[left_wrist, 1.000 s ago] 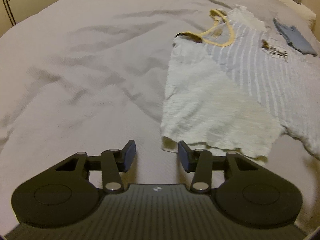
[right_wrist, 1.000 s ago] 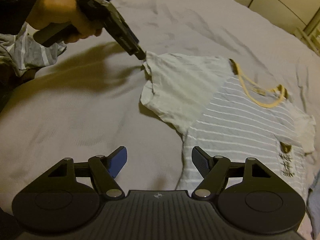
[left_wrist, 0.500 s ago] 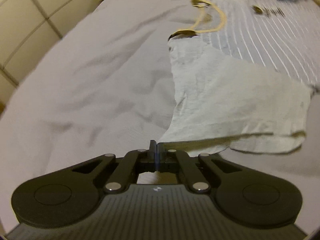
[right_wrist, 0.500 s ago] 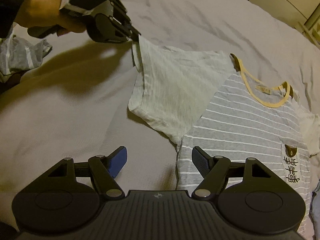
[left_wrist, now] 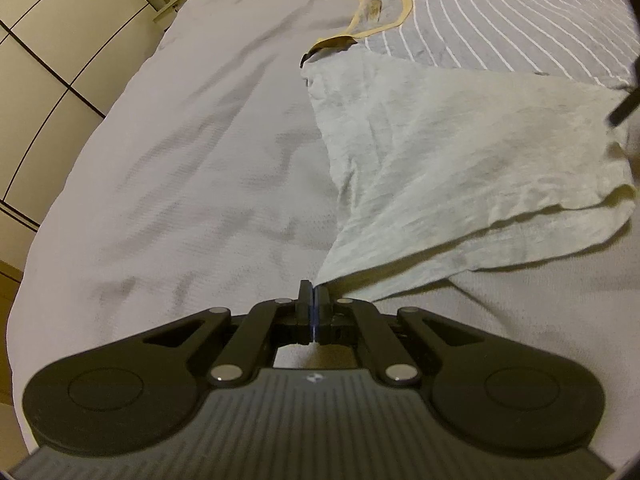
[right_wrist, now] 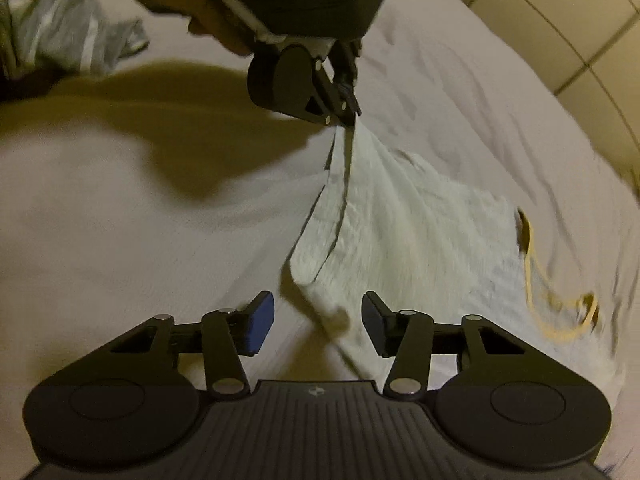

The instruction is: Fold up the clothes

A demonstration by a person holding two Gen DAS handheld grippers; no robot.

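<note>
A child's T-shirt [left_wrist: 500, 28] with grey and white stripes, a yellow collar [left_wrist: 376, 4] and pale plain sleeves lies on the bed. My left gripper [left_wrist: 313, 294] is shut on the corner of the near sleeve [left_wrist: 460, 160] and holds it a little off the sheet. In the right wrist view the left gripper [right_wrist: 347, 114] pinches that sleeve [right_wrist: 400, 232] from above, in a person's hand [right_wrist: 200, 8]. My right gripper [right_wrist: 316, 326] is open, its fingers either side of the sleeve's lower corner, not touching it as far as I can tell.
The bed is covered by a pale grey sheet [left_wrist: 180, 160] with soft creases. Cream cupboard doors [left_wrist: 48, 60] stand beyond its far edge. A striped grey garment [right_wrist: 68, 36] lies at the top left of the right wrist view.
My left gripper went from open to shut on the sleeve corner and lifted it. My right gripper moved in toward the sleeve's lower corner and stayed open.
</note>
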